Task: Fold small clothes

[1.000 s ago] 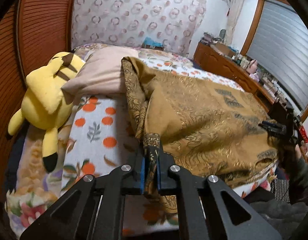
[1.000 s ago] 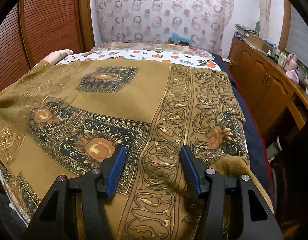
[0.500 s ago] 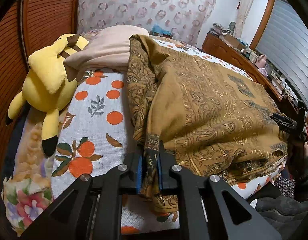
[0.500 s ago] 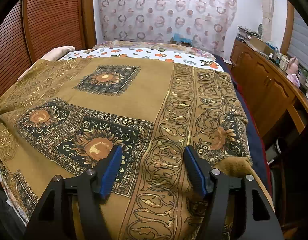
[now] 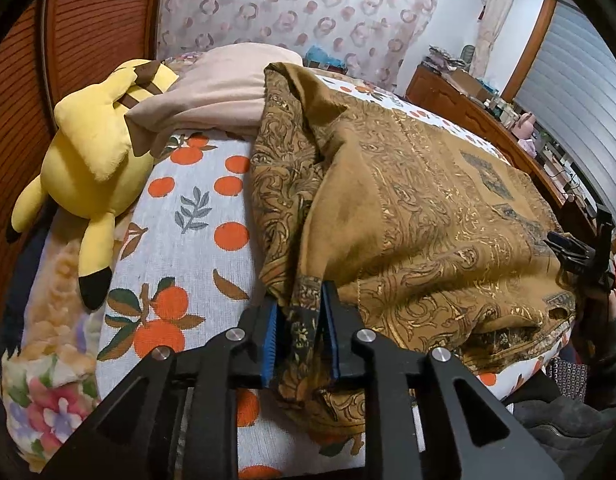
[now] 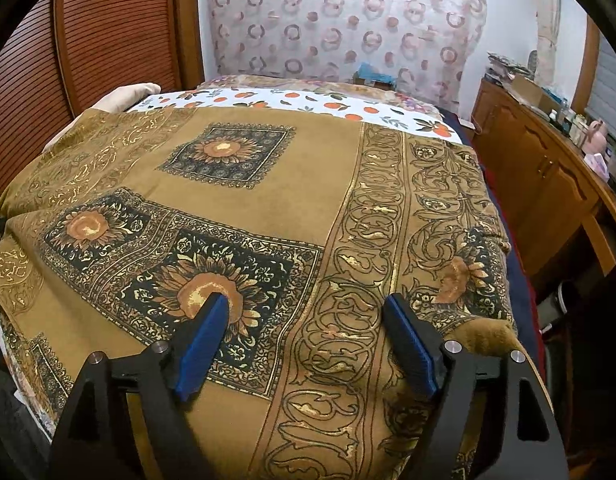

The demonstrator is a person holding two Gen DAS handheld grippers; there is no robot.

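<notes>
left gripper opening, brown cloth corner between pads, could slip off bed. right gripper opening, nothing inside.

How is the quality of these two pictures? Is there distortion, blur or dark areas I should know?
Left wrist view: strong fisheye bending, black corners; the brown cloth is sharp, the left tool is opening with a cloth edge between its pads. Right wrist view: same bending, the bed bulges; even indoor light, no glare; the right tool is sharp and opening, with nothing gripped.
</notes>
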